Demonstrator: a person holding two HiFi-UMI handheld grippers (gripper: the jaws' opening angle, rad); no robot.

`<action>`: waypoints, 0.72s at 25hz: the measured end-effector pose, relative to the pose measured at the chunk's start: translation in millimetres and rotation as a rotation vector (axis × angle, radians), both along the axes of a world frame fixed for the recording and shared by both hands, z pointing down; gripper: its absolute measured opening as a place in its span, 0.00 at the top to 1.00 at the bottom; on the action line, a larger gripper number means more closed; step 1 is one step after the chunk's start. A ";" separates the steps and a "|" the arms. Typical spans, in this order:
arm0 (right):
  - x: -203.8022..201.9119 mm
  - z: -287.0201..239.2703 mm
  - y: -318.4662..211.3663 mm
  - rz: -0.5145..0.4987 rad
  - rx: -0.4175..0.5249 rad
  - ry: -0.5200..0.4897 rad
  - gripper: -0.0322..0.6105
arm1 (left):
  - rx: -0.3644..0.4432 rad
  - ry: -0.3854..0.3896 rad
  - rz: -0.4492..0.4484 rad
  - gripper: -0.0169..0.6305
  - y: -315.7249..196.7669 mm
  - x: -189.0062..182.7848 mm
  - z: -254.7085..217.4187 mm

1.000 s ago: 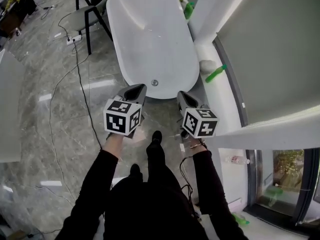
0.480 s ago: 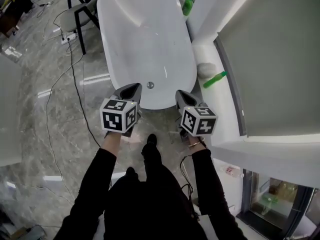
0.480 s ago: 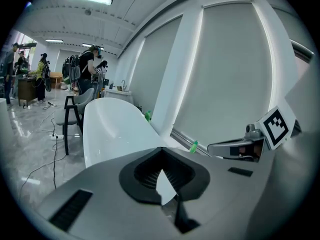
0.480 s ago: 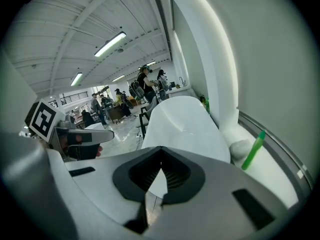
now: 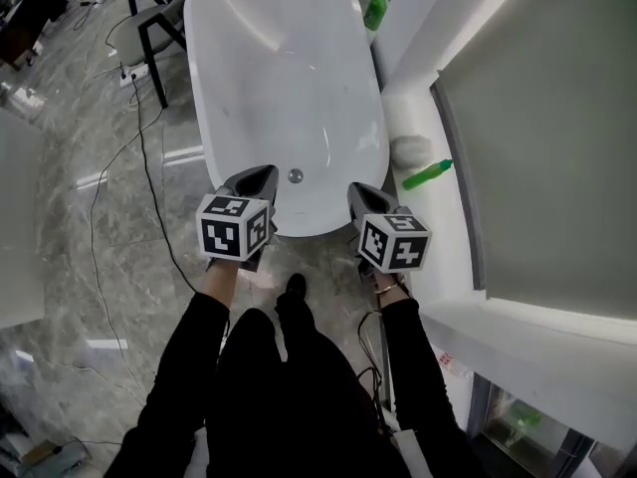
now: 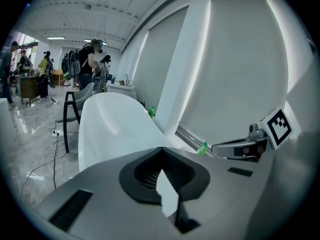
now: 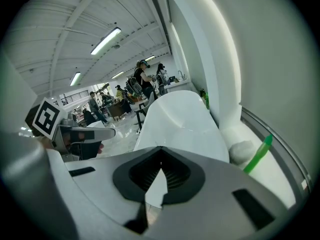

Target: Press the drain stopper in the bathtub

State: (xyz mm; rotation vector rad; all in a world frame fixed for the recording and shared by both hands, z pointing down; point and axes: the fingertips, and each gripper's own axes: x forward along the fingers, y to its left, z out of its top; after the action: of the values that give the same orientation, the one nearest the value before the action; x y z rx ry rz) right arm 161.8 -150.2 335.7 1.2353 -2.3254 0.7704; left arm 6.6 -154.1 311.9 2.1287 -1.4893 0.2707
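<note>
The white oval bathtub [image 5: 249, 48] lies straight ahead in the head view, with the round metal drain stopper [image 5: 295, 175] on its floor near the near end. My left gripper [image 5: 263, 178] hangs shut over the tub's near rim, just left of the stopper. My right gripper [image 5: 359, 192] is shut too, at the rim's right side. Neither touches the stopper. In the left gripper view the left gripper [image 6: 161, 149] points along the bathtub [image 6: 115, 124]. In the right gripper view the right gripper [image 7: 160, 149] does the same toward the bathtub [image 7: 180, 119]. The stopper is hidden in both gripper views.
A white ledge [image 5: 418, 207] runs along the tub's right side and carries a lying green bottle [image 5: 427, 174] and a white cloth [image 5: 411, 149]. Another green bottle [image 5: 375, 10] stands at the far end. A chair [image 5: 159, 18], a power strip [image 5: 132, 73] and a cable [image 5: 139, 157] lie left.
The person has stepped closer to the tub. Both shut grippers now reach the near rim, and the stopper lies between them rather than ahead of them.
</note>
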 end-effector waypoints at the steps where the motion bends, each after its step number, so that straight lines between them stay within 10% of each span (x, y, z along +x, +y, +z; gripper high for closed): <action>1: -0.2 3.1 -4.8 -0.001 -0.005 -0.002 0.95 | -0.005 -0.005 0.001 0.97 -3.5 0.2 2.7; 18: -3.7 61.0 -62.4 0.004 -0.106 0.010 0.95 | -0.136 -0.046 0.045 0.97 -56.1 -2.6 71.7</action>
State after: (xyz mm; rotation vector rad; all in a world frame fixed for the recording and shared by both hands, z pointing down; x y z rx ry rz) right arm 158.0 -212.6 396.7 1.1955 -2.2446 0.8749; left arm 4.0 -210.2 383.7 2.0624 -1.4077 0.4270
